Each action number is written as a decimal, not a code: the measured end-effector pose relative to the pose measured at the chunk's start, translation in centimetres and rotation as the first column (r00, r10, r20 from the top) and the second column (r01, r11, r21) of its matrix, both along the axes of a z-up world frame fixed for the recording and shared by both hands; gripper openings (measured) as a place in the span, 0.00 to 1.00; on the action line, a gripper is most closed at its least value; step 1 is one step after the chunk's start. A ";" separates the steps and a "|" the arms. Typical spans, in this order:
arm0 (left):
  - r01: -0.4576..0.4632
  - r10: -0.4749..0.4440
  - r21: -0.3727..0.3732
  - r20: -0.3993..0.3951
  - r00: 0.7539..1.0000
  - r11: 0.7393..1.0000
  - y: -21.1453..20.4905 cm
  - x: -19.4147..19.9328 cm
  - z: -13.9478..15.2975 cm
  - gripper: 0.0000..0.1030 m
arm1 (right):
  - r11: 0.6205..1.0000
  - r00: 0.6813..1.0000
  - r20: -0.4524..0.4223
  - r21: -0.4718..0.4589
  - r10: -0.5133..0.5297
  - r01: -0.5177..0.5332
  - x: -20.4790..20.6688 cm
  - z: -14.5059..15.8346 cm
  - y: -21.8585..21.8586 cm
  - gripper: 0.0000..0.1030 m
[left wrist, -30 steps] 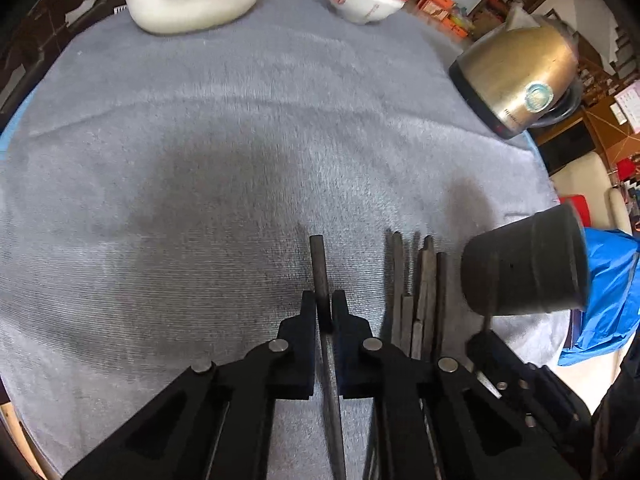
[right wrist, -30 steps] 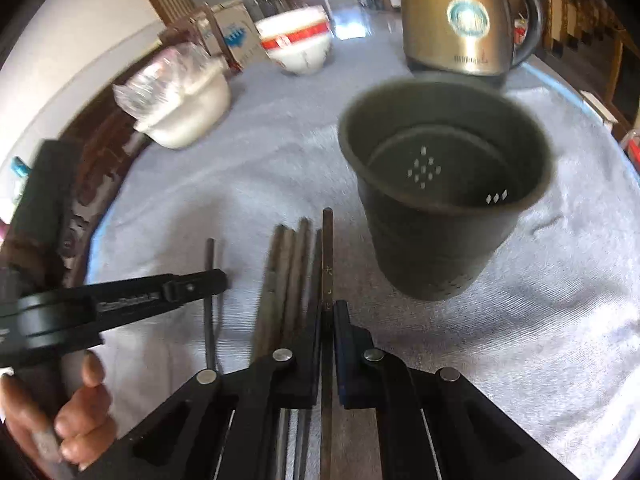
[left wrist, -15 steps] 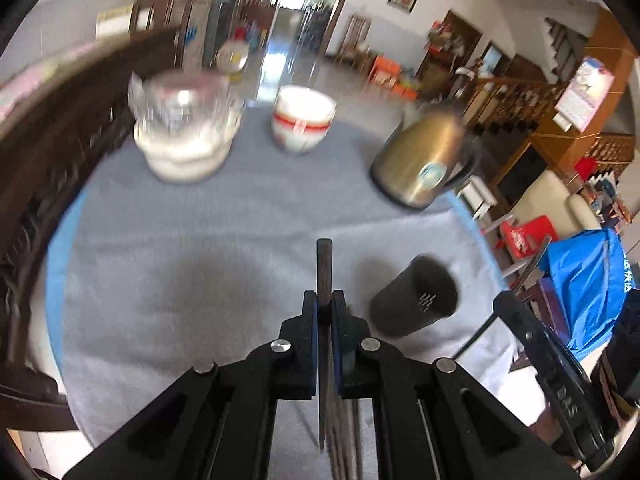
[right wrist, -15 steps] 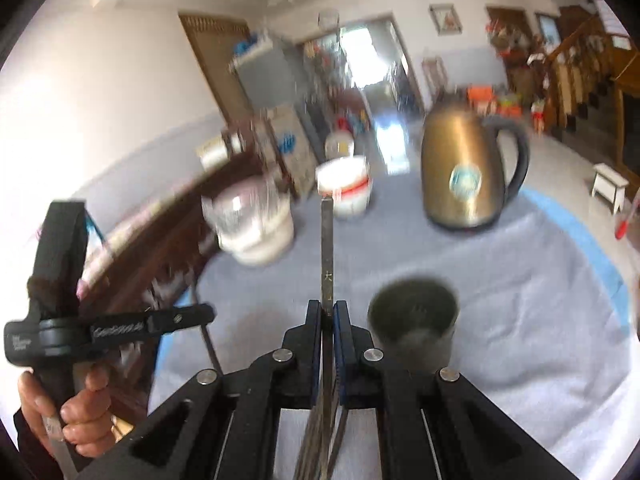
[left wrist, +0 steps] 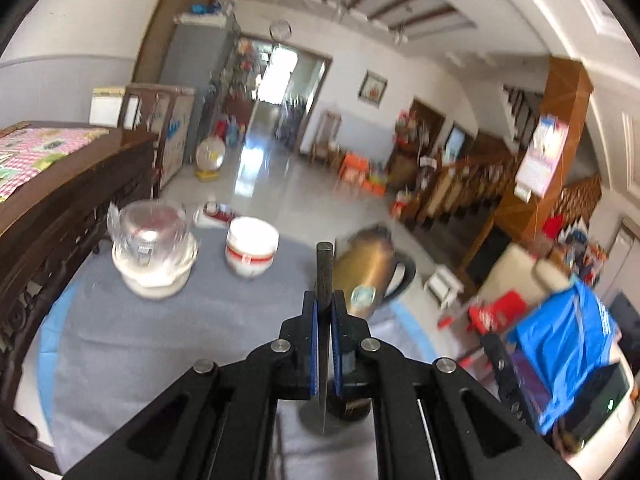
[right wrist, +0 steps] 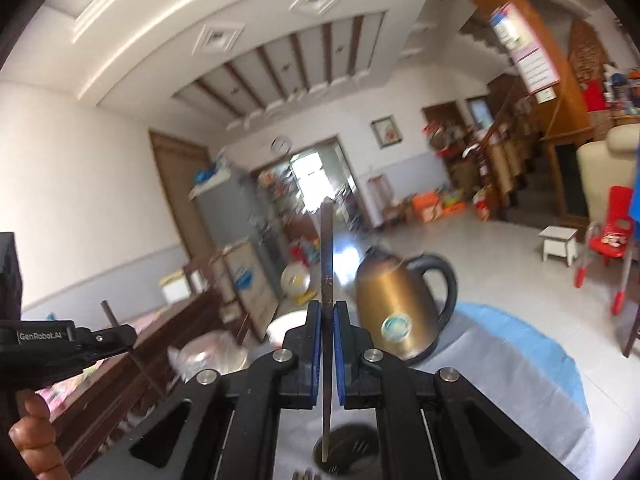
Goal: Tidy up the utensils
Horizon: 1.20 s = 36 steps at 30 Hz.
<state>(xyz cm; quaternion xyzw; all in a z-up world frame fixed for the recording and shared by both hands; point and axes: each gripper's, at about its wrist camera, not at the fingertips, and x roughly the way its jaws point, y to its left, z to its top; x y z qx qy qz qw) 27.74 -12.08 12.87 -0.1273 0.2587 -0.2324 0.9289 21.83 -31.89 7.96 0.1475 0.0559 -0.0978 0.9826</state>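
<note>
My left gripper (left wrist: 324, 300) is shut on a dark chopstick (left wrist: 324, 268) held upright; its lower tip hangs over the dark holder cup (left wrist: 352, 408) seen below between the arms. My right gripper (right wrist: 327, 312) is shut on another dark chopstick (right wrist: 327, 248), also upright, its lower tip pointing down at the holder cup (right wrist: 348, 444). The left gripper (right wrist: 100, 338) with its chopstick also shows at the left of the right wrist view. A few chopstick ends (right wrist: 306, 474) lie on the cloth at the bottom edge.
A grey cloth (left wrist: 140, 340) covers the table. A gold kettle (left wrist: 368, 276) stands behind the cup. A white bowl with a red band (left wrist: 250, 252) and a plastic-covered white dish (left wrist: 154, 252) sit at the far left.
Both grippers have lifted their chopsticks off the cloth and tilted them upright above the holder cup. The views now look out across the room.
</note>
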 end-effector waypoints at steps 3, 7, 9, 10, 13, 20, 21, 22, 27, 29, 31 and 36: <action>-0.021 0.023 -0.045 0.034 0.999 0.999 -1.3 0.2 -0.4 0.06 | 0.999 0.999 -0.016 -0.044 -0.029 0.028 0.7 -0.3 0.2 0.06; -0.073 0.074 -0.047 0.026 0.997 0.996 -3.4 1.6 -2.7 0.06 | 0.998 0.997 -0.071 -0.053 -0.040 0.036 1.3 -1.6 0.0 0.06; -0.087 0.087 -0.022 -0.004 0.996 0.996 -4.5 2.3 -4.6 0.06 | 0.998 0.994 -0.106 -0.043 -0.040 0.036 1.8 -2.4 -0.4 0.06; -0.090 0.090 -0.008 -0.022 0.996 0.996 -5.0 2.6 -5.5 0.06 | 0.999 0.991 -0.125 -0.036 -0.038 0.034 2.0 -2.9 -0.7 0.06; -0.086 0.088 0.032 -0.072 0.993 0.996 -6.0 3.3 -8.0 0.06 | 1.000 0.984 -0.174 -0.008 -0.031 0.030 2.7 -4.1 -1.3 0.06; -0.050 0.061 0.095 -0.109 0.992 0.994 -6.0 2.9 -10.1 0.07 | 0.998 0.971 -0.239 0.063 0.021 -0.006 2.9 -6.3 -2.6 0.06; -0.048 0.059 0.105 -0.112 0.992 0.993 -5.8 2.7 -10.2 0.07 | 0.997 0.970 -0.242 0.072 0.032 -0.015 2.8 -6.5 -2.5 0.08; -0.040 0.054 0.120 -0.109 0.993 0.992 -5.6 2.4 -10.3 0.07 | 0.997 0.968 -0.247 0.076 0.038 -0.020 2.7 -6.7 -2.5 0.09; -0.037 0.053 0.209 -0.074 0.996 0.977 -4.9 0.1 -11.0 0.50 | 0.990 0.956 -0.273 0.114 0.109 -0.080 1.7 -7.1 -2.0 0.10; -0.054 0.066 0.238 -0.042 0.997 0.970 -4.2 -0.8 -11.1 0.51 | 0.987 0.955 -0.268 0.127 0.129 -0.098 1.2 -7.4 -1.6 0.15; -0.064 0.073 0.271 -0.023 0.997 0.961 -3.1 -2.0 -11.4 0.56 | 0.984 0.958 -0.247 0.144 0.142 -0.109 0.2 -7.7 -1.6 0.42; -0.093 0.107 0.341 -0.023 0.994 0.935 -0.2 -3.9 -13.5 0.59 | 0.986 0.977 -0.150 0.099 0.148 -0.134 -3.2 -8.2 -0.7 0.68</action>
